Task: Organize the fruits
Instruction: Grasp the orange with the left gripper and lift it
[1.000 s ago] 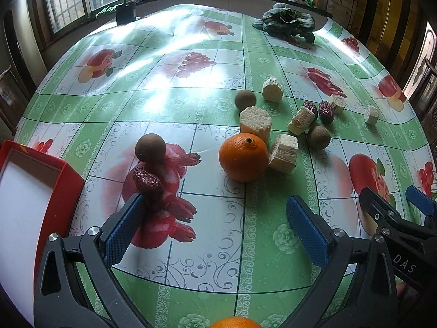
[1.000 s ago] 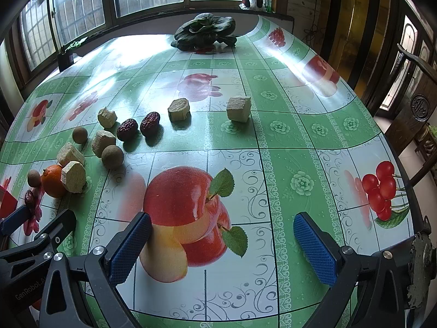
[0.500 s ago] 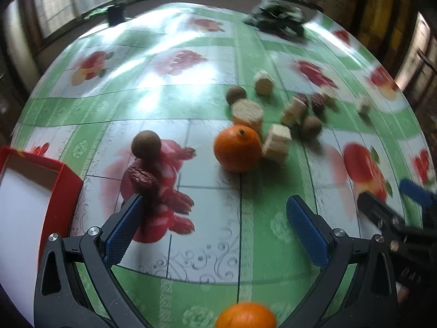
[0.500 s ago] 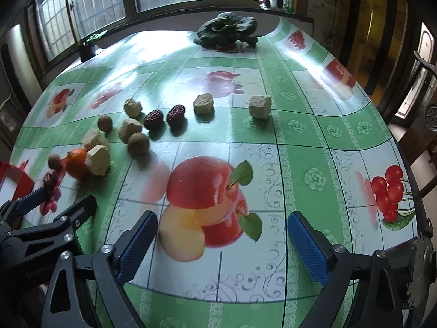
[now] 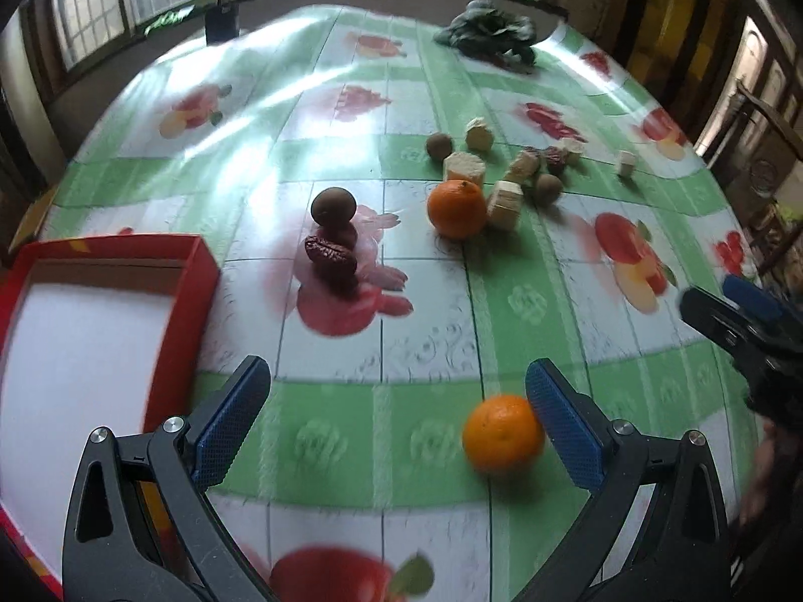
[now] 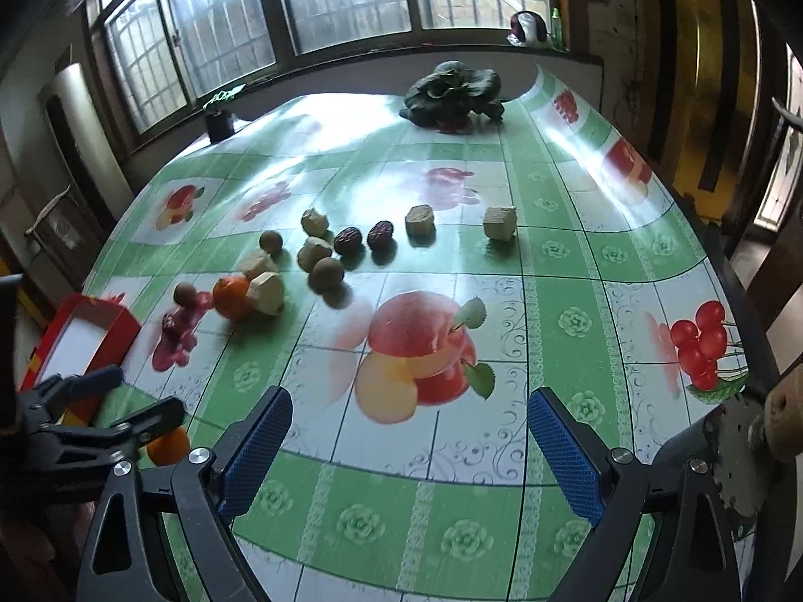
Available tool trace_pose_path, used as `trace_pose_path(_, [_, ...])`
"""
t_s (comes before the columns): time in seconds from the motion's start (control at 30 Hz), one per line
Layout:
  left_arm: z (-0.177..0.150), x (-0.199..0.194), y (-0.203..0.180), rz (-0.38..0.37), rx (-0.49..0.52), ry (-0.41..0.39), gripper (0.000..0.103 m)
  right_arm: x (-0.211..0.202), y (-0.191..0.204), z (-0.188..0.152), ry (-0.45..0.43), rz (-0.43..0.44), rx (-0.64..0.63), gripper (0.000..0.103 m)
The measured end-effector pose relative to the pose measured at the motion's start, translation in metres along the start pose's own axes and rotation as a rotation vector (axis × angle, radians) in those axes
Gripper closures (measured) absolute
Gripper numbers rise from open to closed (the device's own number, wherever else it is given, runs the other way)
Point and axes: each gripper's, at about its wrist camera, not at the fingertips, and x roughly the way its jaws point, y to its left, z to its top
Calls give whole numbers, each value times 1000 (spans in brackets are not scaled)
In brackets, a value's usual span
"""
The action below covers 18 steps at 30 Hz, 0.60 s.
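Note:
My left gripper (image 5: 396, 426) is open over the table's near edge. A near orange (image 5: 503, 434) lies between its fingers, close to the right pad (image 5: 564, 424). A second orange (image 5: 456, 208) lies farther off beside pale cut chunks (image 5: 504, 204). A brown round fruit (image 5: 333, 205) and a red date (image 5: 331, 257) lie left of it. A red tray with white inside (image 5: 100, 301) sits at the left. My right gripper (image 6: 409, 444) is open and empty above the printed apple; more dates (image 6: 380, 234), brown fruits (image 6: 326, 273) and chunks (image 6: 499, 223) lie beyond.
The table (image 6: 562, 271) has a green fruit-print cloth. A dark leafy bunch (image 6: 454, 93) sits at the far edge by the windows. A small dark pot (image 6: 219, 125) stands at the far left corner. Wooden furniture stands to the right.
Both grippers have pulled back and up. The near orange has come from the bottom edge of the left view up between the left fingers. The red tray shows more.

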Motion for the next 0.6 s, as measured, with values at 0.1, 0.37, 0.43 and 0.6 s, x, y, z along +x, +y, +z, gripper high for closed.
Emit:
trace_pose_path(0.1, [-10, -10, -4, -29, 19, 4, 0, 0, 3, -3, 8, 7, -5, 8])
trace_pose_path(0.37, [-19, -9, -14, -37, 0, 18, 1, -1, 16, -11, 33, 37, -45, 8])
trace_pose_path(0.43, [-22, -11, -21, -21, 37, 12, 1, -1, 19, -13, 38, 37, -55, 8])
trace_pose_path(0.6, [-26, -9, -26, -15, 87, 11, 1, 3, 17, -15, 52, 35, -47, 8])
